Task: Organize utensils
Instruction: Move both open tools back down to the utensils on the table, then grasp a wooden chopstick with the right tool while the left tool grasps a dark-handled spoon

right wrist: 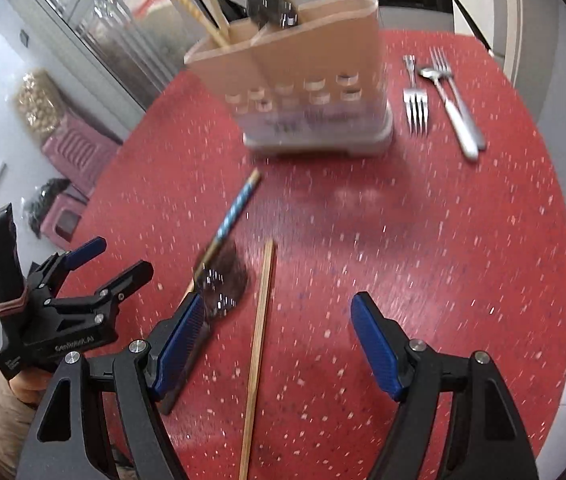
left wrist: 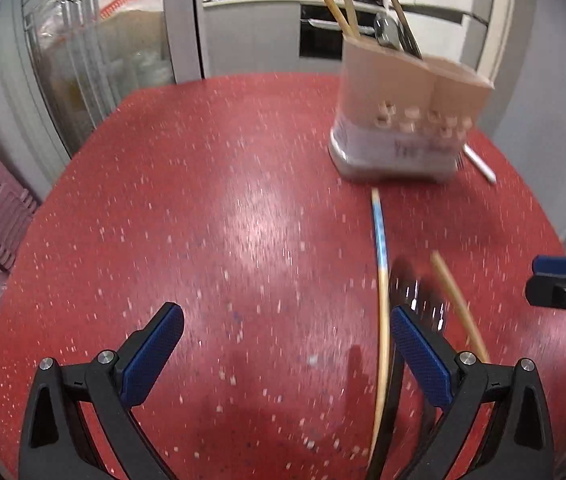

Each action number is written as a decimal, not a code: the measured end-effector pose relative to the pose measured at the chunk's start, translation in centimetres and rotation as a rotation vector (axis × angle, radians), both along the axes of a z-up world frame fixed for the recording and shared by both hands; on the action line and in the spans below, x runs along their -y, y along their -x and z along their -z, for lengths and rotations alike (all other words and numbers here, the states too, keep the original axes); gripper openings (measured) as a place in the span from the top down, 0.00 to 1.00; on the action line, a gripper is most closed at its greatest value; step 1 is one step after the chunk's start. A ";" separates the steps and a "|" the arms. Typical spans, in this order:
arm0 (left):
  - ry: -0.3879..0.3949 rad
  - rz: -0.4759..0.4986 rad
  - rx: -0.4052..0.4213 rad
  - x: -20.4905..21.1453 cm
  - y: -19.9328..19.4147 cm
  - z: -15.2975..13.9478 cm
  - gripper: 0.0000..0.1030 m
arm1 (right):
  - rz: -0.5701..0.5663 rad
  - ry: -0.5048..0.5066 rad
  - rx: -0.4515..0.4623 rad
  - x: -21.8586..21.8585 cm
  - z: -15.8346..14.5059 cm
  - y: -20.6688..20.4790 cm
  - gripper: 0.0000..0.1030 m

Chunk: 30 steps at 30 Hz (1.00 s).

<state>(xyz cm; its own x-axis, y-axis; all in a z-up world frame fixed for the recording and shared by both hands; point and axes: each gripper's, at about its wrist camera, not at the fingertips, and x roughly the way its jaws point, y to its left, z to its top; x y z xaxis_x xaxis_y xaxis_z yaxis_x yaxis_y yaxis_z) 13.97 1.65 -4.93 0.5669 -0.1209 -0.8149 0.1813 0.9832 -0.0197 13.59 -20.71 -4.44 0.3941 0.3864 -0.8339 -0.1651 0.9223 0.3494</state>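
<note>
Claws [left wrist: 287, 328] [right wrist: 279, 320] both wide, empty, over open red tabletop [left wrist: 203, 200] near scattered utensils [right wrist: 259, 320].

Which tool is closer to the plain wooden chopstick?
Right. The right tool straddles the plain chopstick; the left tool sits off to its side.

Table [right wrist: 443, 240]: red stone-like top, pale speckles, polished, glossy sheen.
Holder [right wrist: 303, 80]: matt tan plastic walls with punched holes, on a smooth pale grey plastic base.
Forks [right wrist: 416, 108] and spoon [right wrist: 449, 100]: shiny bare metal.
Chopstick [right wrist: 259, 344]: plain pale wood, matt.
Second chopstick [right wrist: 235, 212]: wood, its upper part painted in blue-and-white bands.
Dark utensil [right wrist: 225, 280]: black, glossy, blurred; material unclear.
Right gripper [right wrist: 279, 330]: matt black plastic arms, silver metal pins.
Pads [right wrist: 375, 344]: blue, finely textured, rubbery look.
</note>
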 end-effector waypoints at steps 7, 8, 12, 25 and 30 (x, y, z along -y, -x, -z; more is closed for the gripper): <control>0.024 0.027 -0.050 -0.3 0.1 1.6 0.00 | -0.007 0.050 -0.031 -1.1 1.6 1.3 0.24; 0.027 0.034 -0.051 -0.1 0.1 1.5 0.00 | -0.006 0.062 -0.033 -1.2 1.7 1.3 0.24; 0.029 0.091 -0.046 0.8 0.4 1.3 0.00 | -0.011 0.083 -0.044 -1.8 2.0 1.5 0.24; -0.014 0.151 -0.085 2.0 1.1 2.0 0.00 | -0.042 0.189 -0.072 -4.0 3.4 0.9 0.48; -0.047 0.150 -0.095 2.1 1.0 2.6 0.00 | -0.059 0.250 -0.056 -5.4 3.5 0.6 0.56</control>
